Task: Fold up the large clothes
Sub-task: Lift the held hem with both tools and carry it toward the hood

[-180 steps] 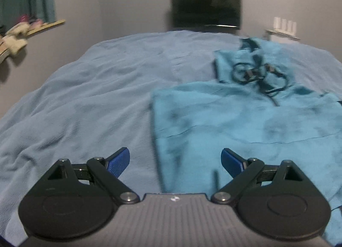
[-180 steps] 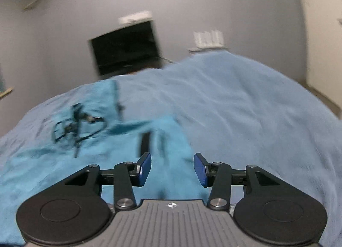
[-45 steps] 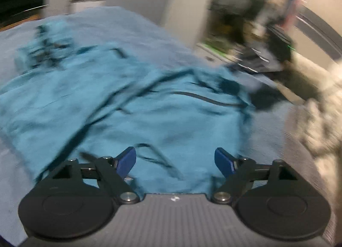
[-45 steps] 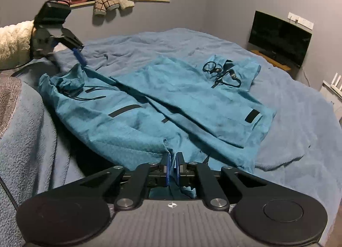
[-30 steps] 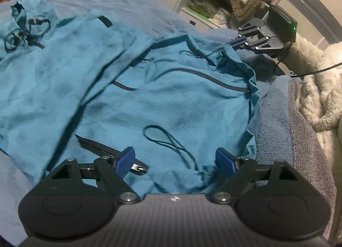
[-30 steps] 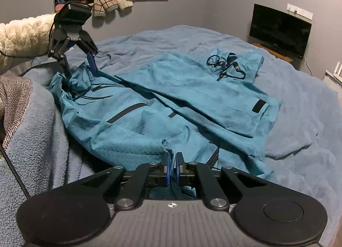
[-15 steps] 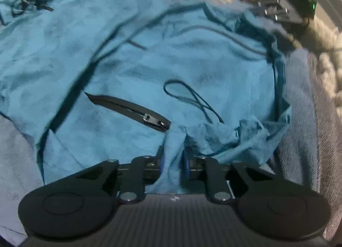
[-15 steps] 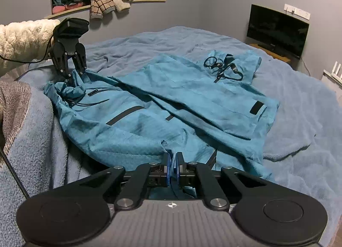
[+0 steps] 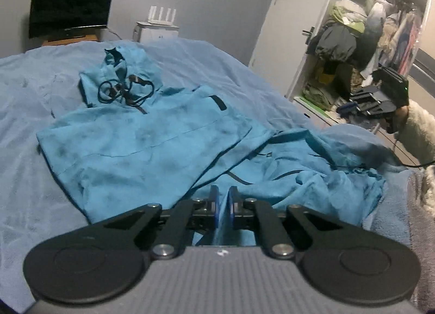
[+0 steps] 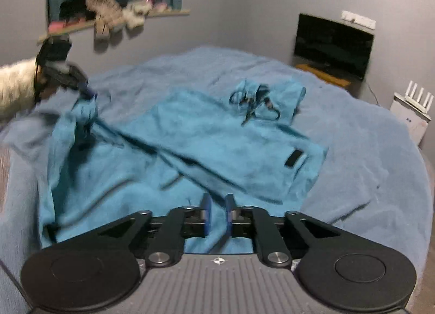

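Fabric filled both your grips, nearest the lenses. Your left gripper [image 9: 223, 202] was clenched on a pinch of the teal jacket [image 9: 152, 148] at its near hem, the cloth running up between the blue pads [image 9: 214, 205]. Your right gripper [image 10: 217, 212] had its jaws opening, with a fold of the same hem still lying between them, hanging slack rather than pressed. The jacket lay on the blue fleece blanket [image 9: 24, 113] of the bed, its long axis running away from you, hem near and hood [image 9: 119, 69] far, toward the television [image 9: 70, 12]. Its thin, matte, wrinkled cloth was rumpled and lifted at the near end, flatter farther out. Black zip lines crossed the body, a black cuff tab [image 10: 294, 158] marked one sleeve, and black drawcords [image 9: 122, 94] looped on the hood.
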